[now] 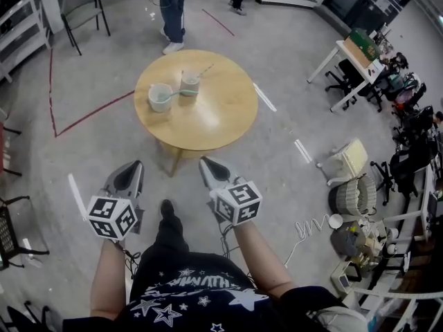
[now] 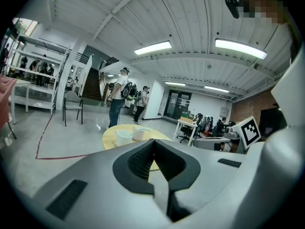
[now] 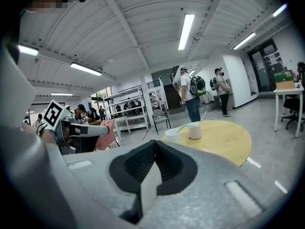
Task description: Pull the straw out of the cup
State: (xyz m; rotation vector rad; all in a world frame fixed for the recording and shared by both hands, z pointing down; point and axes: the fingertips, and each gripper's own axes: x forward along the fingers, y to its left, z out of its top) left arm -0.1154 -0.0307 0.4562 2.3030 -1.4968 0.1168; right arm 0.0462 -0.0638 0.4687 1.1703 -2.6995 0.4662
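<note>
- A round, light wooden table (image 1: 214, 116) stands on the grey floor, and everything below is placed from it.
- On the table's far left part sits a low white cup (image 1: 160, 97) with a pale green bent straw (image 1: 168, 95) lying across its mouth.
- Just beside the white cup, a little nearer the table's far edge, is a taller translucent cup (image 1: 190, 84). A thin pale straw (image 1: 205, 69) leans out of it, away from the white cup.
- The left gripper (image 1: 131, 168), grey with black ribbed pads, is held off the table's near edge. Its tips point toward the table.
- In the left gripper view its jaws (image 2: 153, 142) are pressed together with nothing between them. Both cups (image 2: 123, 137) (image 2: 140, 134) show well beyond the tips, on the tabletop.
- The right gripper (image 1: 208, 164) is held alongside, also short of the table's near edge.
- In the right gripper view its jaws (image 3: 155, 143) are closed and empty. The white cup (image 3: 172, 133), green straw (image 3: 185, 126) and translucent cup (image 3: 194, 131) stand well apart from them, up and to the right.
- Neither gripper touches a straw or a cup, and both straws are in their cups.
- A person in blue jeans (image 1: 173, 12) stands beyond the table's far side.
</note>
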